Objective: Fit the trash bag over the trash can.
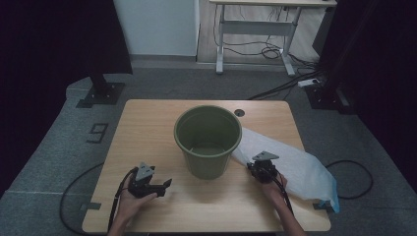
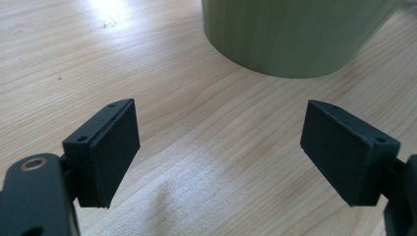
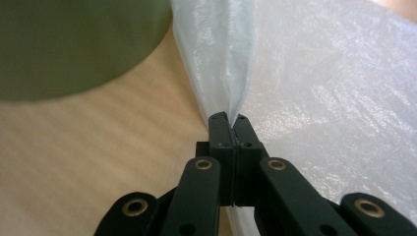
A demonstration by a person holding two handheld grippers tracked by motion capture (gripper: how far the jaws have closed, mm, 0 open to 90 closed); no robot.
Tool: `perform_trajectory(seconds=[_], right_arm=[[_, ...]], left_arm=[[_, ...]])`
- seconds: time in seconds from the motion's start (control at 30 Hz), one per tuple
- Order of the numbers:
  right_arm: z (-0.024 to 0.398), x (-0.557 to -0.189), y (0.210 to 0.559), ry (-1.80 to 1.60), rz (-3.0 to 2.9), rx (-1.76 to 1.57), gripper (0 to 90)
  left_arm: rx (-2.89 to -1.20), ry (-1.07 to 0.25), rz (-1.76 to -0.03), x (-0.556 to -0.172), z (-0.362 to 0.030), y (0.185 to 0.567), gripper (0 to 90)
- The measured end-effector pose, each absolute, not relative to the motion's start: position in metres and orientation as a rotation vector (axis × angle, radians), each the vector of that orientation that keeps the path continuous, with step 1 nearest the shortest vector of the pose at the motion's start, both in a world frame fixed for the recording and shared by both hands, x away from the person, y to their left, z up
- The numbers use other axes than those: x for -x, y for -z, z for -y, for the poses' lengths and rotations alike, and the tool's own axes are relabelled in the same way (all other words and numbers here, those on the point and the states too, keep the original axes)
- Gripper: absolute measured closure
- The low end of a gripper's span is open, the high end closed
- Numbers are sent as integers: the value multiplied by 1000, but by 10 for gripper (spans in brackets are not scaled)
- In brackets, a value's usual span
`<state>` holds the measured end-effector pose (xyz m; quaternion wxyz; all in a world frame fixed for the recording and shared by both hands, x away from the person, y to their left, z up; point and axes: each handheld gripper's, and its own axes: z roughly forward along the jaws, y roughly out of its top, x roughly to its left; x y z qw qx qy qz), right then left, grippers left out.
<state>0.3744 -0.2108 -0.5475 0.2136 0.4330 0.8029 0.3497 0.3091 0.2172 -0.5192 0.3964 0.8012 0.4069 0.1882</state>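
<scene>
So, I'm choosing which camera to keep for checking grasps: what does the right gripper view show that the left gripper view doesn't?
The right gripper view has the right hand-held gripper with its jaws shut on a fold of the white plastic bag, which spreads over the table beside it. The left gripper view has the left hand-held gripper with its jaws wide apart, nothing between them, above bare wooden table. Both share the green bucket at the top of the picture and the wood under it.

Black tongs (image 3: pixel 230 119), brass-ringed screw holes
</scene>
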Motion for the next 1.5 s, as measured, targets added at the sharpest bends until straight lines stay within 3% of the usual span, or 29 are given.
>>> perform_trajectory(seconds=[0.03, 0.07, 0.2, 0.23, 0.3, 0.47, 0.6, 0.63, 0.77, 0.97, 1.07, 1.1, 1.13, 1.2, 1.23, 1.27, 1.5], right_arm=[[211, -374, 548, -970, -2228, -1202, 849], [211, -373, 547, -989, -2236, -1187, 698], [205, -381, 541, -1029, -2237, -1157, 477], [205, -381, 541, -1029, -2237, -1157, 477], [199, -396, 535, -1065, -2224, -1174, 388], [191, -415, 532, -1080, -2225, -1195, 345], [190, -428, 536, -1108, -2198, -1227, 372], [190, -430, 540, -1103, -2200, -1250, 424], [185, -430, 545, -1055, -2230, -1244, 491], [184, -430, 547, -1009, -2227, -1281, 517], [185, -430, 547, -998, -2217, -1289, 585], [186, -430, 547, -991, -2213, -1290, 690], [186, -430, 547, -991, -2213, -1290, 690], [185, -430, 546, -992, -2227, -1271, 815], [185, -430, 546, -992, -2227, -1271, 815], [183, -429, 546, -980, -2236, -1251, 870], [191, -423, 530, -1107, -2149, -1266, 883]], left_arm=[[-2030, -477, -1031, -309, -217, 519, 149], [-2037, -478, -1029, -309, -216, 520, 149], [-2042, -475, -1027, -309, -216, 520, 149], [-2045, -476, -1026, -309, -216, 520, 149], [-2043, -475, -1027, -309, -216, 521, 149], [-2043, -475, -1026, -309, -217, 521, 149], [-2039, -472, -1028, -310, -218, 521, 149], [-2038, -472, -1029, -310, -219, 521, 150], [-2029, -460, -1029, -310, -219, 520, 149], [-2027, -464, -1030, -310, -220, 520, 149], [-2029, -463, -1031, -310, -219, 520, 149], [-2030, -465, -1032, -310, -219, 521, 149], [-2030, -465, -1032, -310, -219, 521, 149], [-2027, -469, -1035, -310, -220, 520, 149], [-2024, -470, -1036, -310, -221, 520, 149], [-2020, -471, -1038, -310, -221, 520, 149], [-2009, -475, -1047, -310, -224, 519, 150]])
